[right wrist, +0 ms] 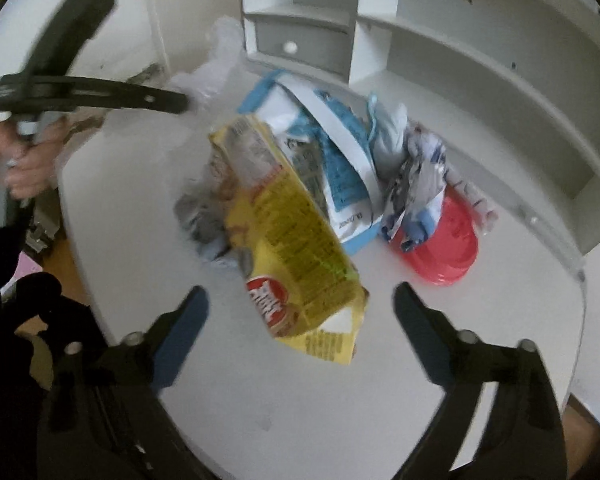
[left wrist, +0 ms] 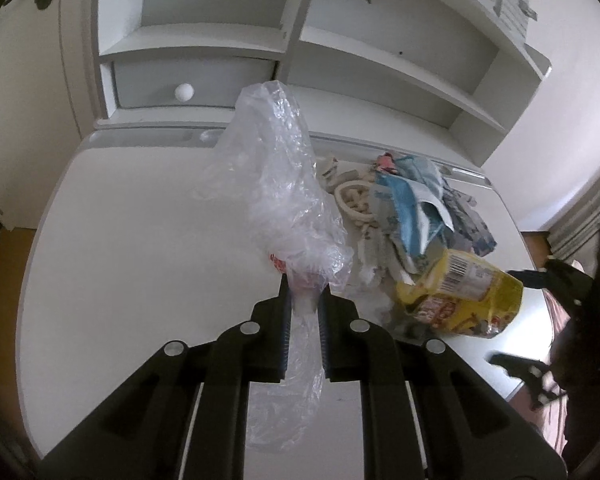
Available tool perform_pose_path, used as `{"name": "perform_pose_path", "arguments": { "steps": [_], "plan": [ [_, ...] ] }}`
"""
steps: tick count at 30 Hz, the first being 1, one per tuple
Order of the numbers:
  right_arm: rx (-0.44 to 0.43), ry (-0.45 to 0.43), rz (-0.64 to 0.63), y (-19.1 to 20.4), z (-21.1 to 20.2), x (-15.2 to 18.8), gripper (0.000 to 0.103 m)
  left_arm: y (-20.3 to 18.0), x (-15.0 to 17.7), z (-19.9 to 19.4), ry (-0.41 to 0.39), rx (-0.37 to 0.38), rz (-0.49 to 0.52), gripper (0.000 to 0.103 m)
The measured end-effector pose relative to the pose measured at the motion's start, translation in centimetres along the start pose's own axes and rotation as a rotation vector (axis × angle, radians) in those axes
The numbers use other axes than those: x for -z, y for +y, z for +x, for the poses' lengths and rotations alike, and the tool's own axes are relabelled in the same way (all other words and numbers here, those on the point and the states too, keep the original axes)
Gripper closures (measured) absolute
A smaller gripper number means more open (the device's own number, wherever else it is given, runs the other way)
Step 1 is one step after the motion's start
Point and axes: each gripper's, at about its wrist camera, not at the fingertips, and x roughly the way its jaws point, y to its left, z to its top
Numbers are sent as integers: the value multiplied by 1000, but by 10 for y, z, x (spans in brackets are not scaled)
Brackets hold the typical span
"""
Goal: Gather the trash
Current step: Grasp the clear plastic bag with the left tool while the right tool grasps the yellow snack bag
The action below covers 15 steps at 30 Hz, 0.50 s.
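Yellow snack bag [right wrist: 296, 236] lies on the white tabletop [right wrist: 260, 408], right in front of the right hand-held gripper [right wrist: 300, 316].
Its long side points away, between the wide-spread jaws; the left hand-held gripper [left wrist: 304, 300] pinches a clear plastic bag [left wrist: 276, 184].

Yellow wrapper [right wrist: 296, 236] between open fingers [right wrist: 180, 332].

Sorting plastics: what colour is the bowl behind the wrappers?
Red bowl, best seen in the right wrist view.

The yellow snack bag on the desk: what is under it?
The yellow snack bag lies across crumpled grey wrappers and partly over a blue-and-white paper bag. Whatever lies directly beneath its middle is covered and cannot be seen.
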Motion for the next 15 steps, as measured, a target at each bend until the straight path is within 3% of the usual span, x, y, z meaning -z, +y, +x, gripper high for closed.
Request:
{"name": "perform_pose_path", "arguments": {
  "steps": [3,11,13,15],
  "plan": [
    [11,25,16,4,18,-2,45,-4,1,-2,-4,4,6,92],
    [-77,-131,152,11,-27,6,70,-21,-3,-32,-67,-24,47,92],
    [-123,-185,201,4,-45,9,83,-33,-5,-37,-82,-16,63,92],
    [-137,-230,246,-4,-62,14,85,-51,-9,-39,-90,6,81,92]
  ]
}}
